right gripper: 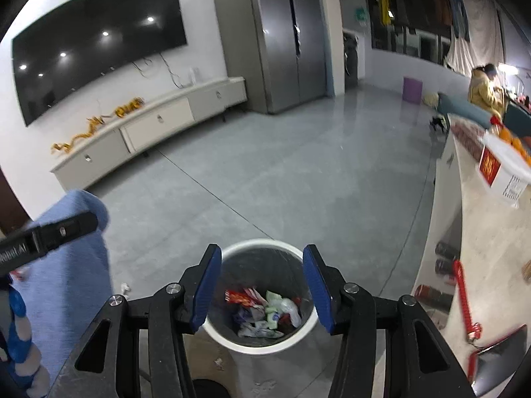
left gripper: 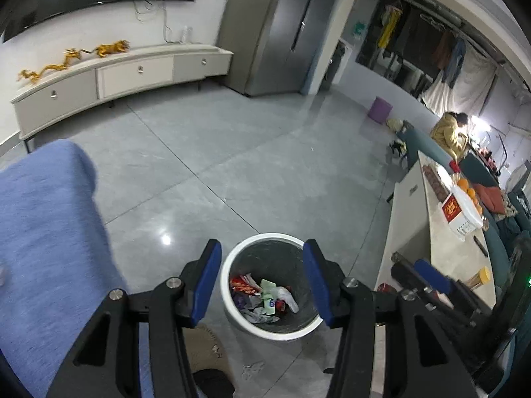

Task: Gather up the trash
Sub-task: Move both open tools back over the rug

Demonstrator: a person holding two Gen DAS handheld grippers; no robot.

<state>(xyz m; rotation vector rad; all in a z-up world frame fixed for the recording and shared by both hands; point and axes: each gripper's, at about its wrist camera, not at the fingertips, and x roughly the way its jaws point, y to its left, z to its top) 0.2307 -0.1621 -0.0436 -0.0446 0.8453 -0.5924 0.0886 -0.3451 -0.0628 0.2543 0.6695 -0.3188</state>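
Grey tiled floor [left gripper: 205,152], one television [right gripper: 96,43] upper left, one white bin [left gripper: 232,311] of wrappers [left gripper: 262,298] low centre; left gripper [left gripper: 262,282] and right gripper [right gripper: 262,285] both spread wide, holding nothing.

Left tongs [left gripper: 262,282] and right tongs [right gripper: 262,285], both spread wide.

Home living room: big wall TV [right gripper: 99,39] over a long low white TV cabinet [left gripper: 126,73] with gold dragon ornaments [left gripper: 71,61] on top, steel double-door fridge [right gripper: 282,33], grey tiled floor [left gripper: 232,152], clothes hung to dry [left gripper: 448,53] at the back, oranges [left gripper: 468,192] at the counter's far edge
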